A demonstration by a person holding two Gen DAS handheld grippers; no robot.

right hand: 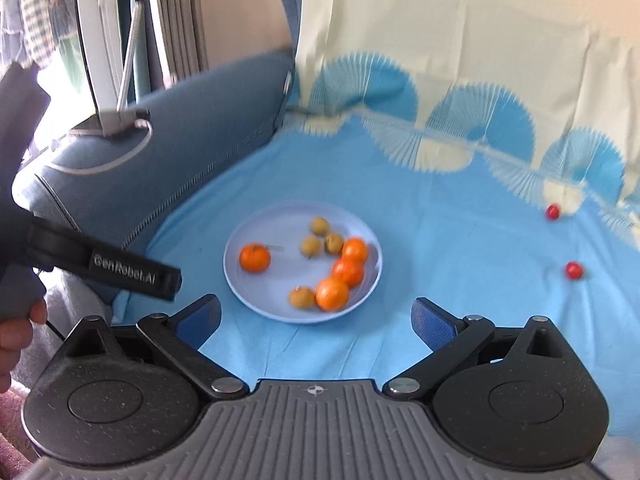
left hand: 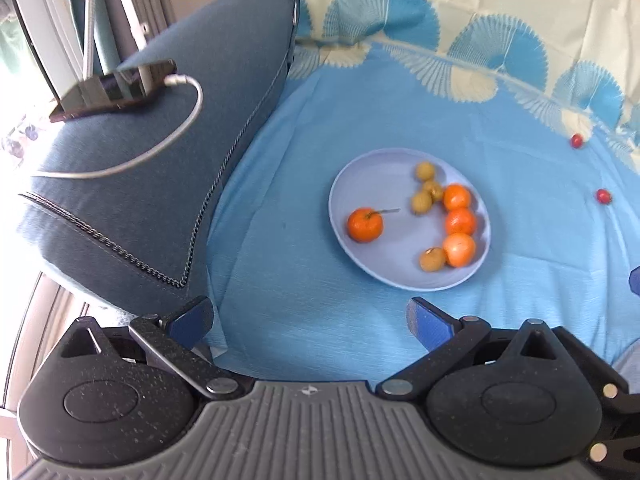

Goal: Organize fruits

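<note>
A pale blue plate point(left hand: 360, 176) point(right hand: 256, 296) lies on the blue sheet. It holds several oranges, one apart at the left point(left hand: 364, 224) point(right hand: 255, 257), and several small yellow-brown fruits point(left hand: 425, 171) point(right hand: 320, 225). Two small red fruits lie on the sheet right of the plate point(left hand: 576, 141) point(left hand: 603, 196) point(right hand: 553, 212) point(right hand: 573, 270). My left gripper point(left hand: 310, 318) is open and empty, just short of the plate. My right gripper point(right hand: 316, 320) is open and empty, near the plate's front edge. The left gripper's body point(right hand: 120, 270) shows at the left of the right wrist view.
A blue-grey sofa arm point(left hand: 132, 184) point(right hand: 168, 148) rises left of the sheet, with a phone point(left hand: 108, 94) and white cable point(left hand: 168, 140) on it. A cream and blue patterned cloth point(left hand: 460, 8) point(right hand: 460, 60) covers the backrest behind.
</note>
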